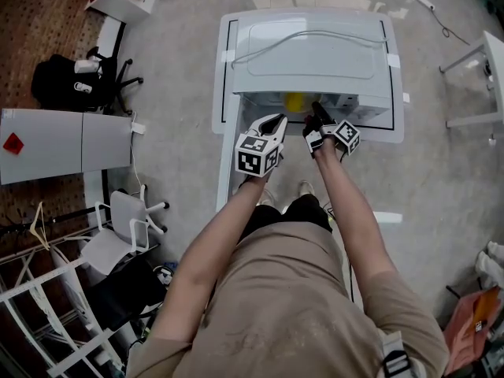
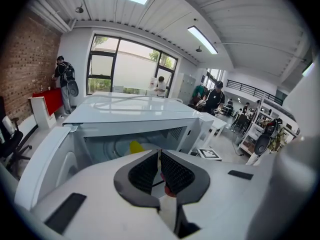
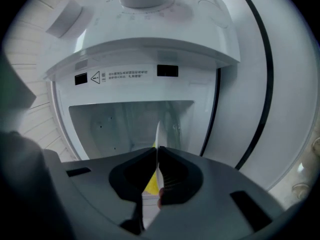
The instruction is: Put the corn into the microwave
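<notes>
Corn [image 1: 294, 101] lies on the plate [image 3: 158, 134] pinched by the right hand-held gripper [image 1: 316, 113], inside the microwave [image 1: 315, 53].

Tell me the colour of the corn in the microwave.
Yellow; the corn shows best in the left gripper view.

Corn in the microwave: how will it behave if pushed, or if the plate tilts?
It likely rolls: the corn looks rounded and lies loose on the white plate inside the microwave. It is probably stiff and fairly light. The right gripper pinches only the plate's thin rim, so tilting seems easy.
</notes>
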The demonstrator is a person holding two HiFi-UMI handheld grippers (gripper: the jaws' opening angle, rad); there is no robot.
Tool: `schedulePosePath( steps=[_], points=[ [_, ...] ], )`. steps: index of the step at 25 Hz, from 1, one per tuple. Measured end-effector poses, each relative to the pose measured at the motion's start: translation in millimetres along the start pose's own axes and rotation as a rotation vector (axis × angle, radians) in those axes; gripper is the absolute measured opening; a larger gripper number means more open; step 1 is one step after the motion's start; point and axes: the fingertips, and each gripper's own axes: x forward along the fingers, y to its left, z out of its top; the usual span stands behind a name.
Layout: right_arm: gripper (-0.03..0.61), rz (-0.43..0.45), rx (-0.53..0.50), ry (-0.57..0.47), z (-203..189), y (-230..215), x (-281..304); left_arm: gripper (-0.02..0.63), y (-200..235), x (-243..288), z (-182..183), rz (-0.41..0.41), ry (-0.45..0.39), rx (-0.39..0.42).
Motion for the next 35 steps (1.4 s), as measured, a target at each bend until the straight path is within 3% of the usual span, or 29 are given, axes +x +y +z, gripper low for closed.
schedulePosePath(
  steps=[6,10,16,18,22,30,35],
  points=[
    [0.018,-0.055,-0.039,-0.036,4.1,-4.6,19.1,0.009,5.0,-0.5,-2.3,0.000,0.006,-0.001],
    [0.018,-0.169,-0.121,-0.069,5.6,-2.4,30.6,0.009,1.8,-7.1,-7.1,-0.008,0.011,-0.010],
    [0.027,-0.364,-0.394,-0.038,7.2,-7.4,43.4,0.009,-0.9,-13.4,-13.2,-0.019,0.013,-0.013],
    [0.150,-0.349,-0.489,0.020,0.0,-3.3,46.0,0.009,-0.5,-17.5,-15.3,-0.020,0.012,-0.012],
    [0.226,-0.358,-0.695,0.106,-8.0,-4.7,37.4,0.009,0.8,-26.2,-17.7,-0.022,0.007,-0.017],
    [0.238,-0.419,-1.221,0.260,-31.1,-20.7,16.9,0.009,-5.1,-33.2,-23.0,-0.033,-0.001,-0.031],
    [0.237,-0.494,-1.381,0.298,-35.9,-29.8,23.4,0.009,-7.3,-35.9,-27.4,-0.031,0.005,-0.030]
  ],
)
